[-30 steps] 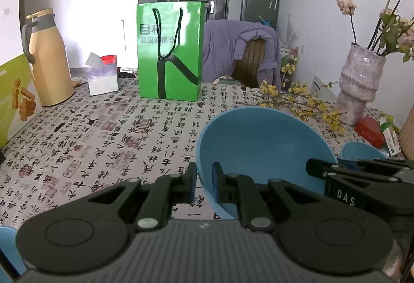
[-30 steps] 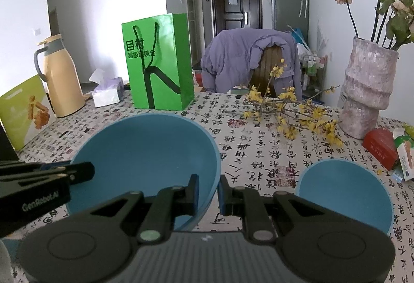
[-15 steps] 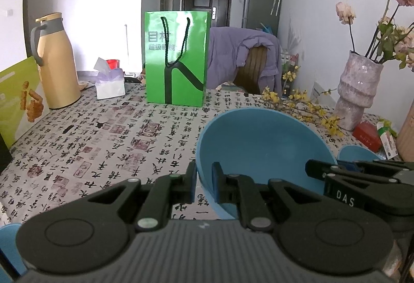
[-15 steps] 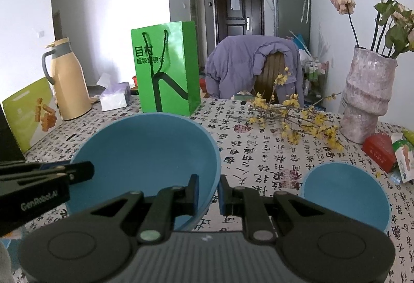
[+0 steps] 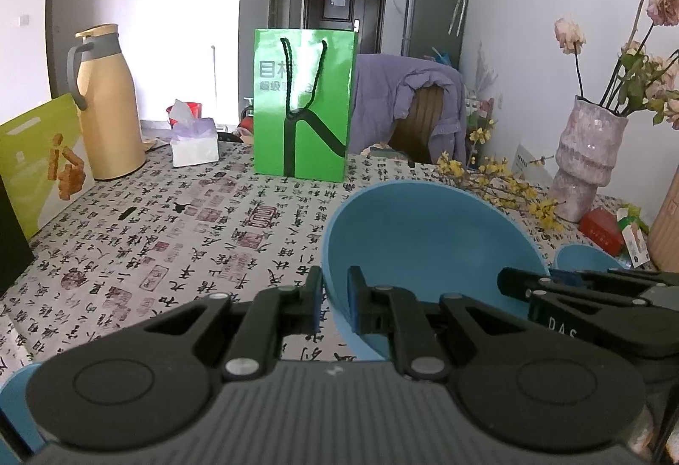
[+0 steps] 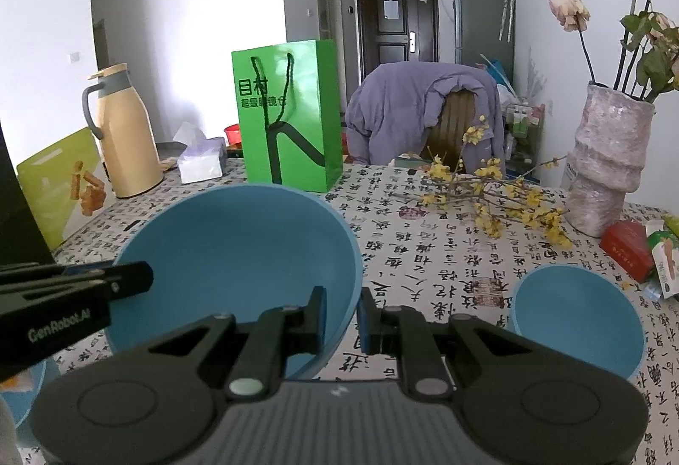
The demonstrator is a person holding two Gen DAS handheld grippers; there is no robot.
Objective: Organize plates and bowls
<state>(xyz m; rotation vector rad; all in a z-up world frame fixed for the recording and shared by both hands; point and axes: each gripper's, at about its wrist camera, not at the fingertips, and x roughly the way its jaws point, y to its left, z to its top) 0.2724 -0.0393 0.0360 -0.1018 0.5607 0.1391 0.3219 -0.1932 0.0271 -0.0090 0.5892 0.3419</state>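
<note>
Left gripper [image 5: 333,301]: you have it clamped on the near-left rim of the large blue bowl [image 5: 428,244], one finger inside the wall and one outside.
Right gripper [image 6: 341,314]: it pinches the opposite, near-right rim of the same bowl [image 6: 229,252] in the same way.
Why two grips: the bowl is wide and deep, so holding both sides likely keeps it from swinging or slipping off one thin edge.
Bowl position: it sits just ahead of your fingertips, tilted with its opening toward you, and appears raised off the patterned tablecloth [image 5: 178,252].
Small blue bowl [image 6: 577,316]: it rests on the cloth to the right of your right gripper, close by; probably the nesting partner.
Ahead: green bag [image 5: 303,104] stands well beyond the bowl, out of the way.
</note>
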